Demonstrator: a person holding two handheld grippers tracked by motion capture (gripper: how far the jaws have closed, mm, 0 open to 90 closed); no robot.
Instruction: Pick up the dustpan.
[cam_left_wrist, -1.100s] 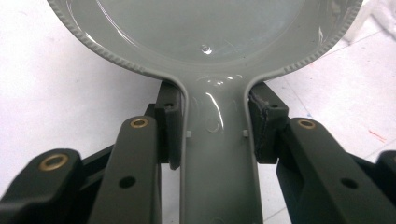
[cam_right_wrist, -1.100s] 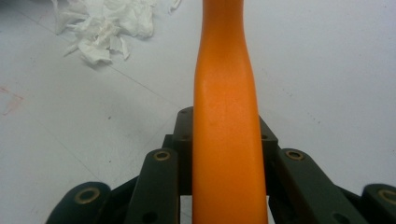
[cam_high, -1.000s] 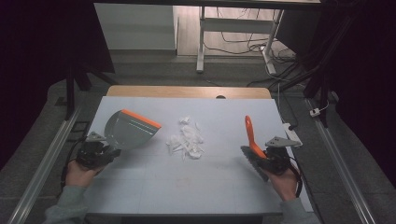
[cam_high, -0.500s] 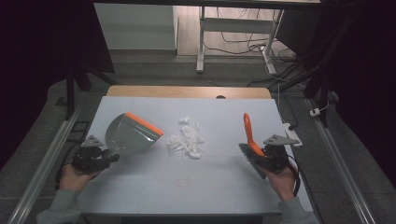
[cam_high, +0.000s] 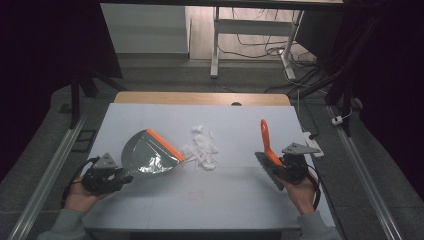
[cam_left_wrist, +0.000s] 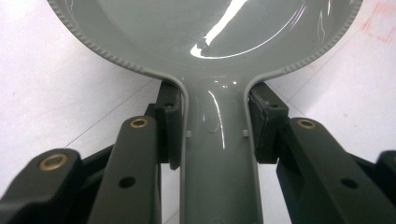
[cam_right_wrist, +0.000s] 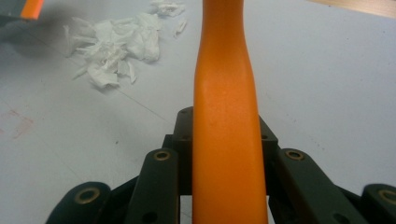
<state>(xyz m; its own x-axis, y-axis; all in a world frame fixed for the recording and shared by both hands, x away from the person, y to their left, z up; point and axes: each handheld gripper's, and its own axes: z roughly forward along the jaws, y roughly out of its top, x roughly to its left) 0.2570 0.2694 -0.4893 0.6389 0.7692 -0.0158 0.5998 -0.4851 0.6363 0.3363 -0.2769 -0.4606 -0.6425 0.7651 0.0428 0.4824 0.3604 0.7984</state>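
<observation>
A grey dustpan (cam_high: 147, 152) with an orange lip lies on the white table (cam_high: 230, 200), left of centre. Its lip almost touches a pile of torn white paper scraps (cam_high: 202, 150). My left gripper (cam_high: 117, 177) is shut on the dustpan's handle (cam_left_wrist: 217, 158), and both pads (cam_left_wrist: 170, 126) press its sides. At the right, my right gripper (cam_high: 280, 165) is shut on an orange-handled brush (cam_high: 266, 140), whose handle points away from me while its dark bristle head (cam_high: 267, 170) sits near the hand. The handle (cam_right_wrist: 226, 116) runs up between the jaws, and the scraps (cam_right_wrist: 116, 46) lie off to the upper left.
A wooden strip (cam_high: 200, 98) borders the table's far edge. Metal rails (cam_high: 55, 165) run along both sides on the floor. A white power strip (cam_high: 312, 140) lies at the table's right edge. Desk legs and cables (cam_high: 250, 40) stand beyond the table.
My left hand has drawn the dustpan a little toward me and to the right, so its orange lip is now closer to the paper scraps. The right hand and brush have stayed put.
</observation>
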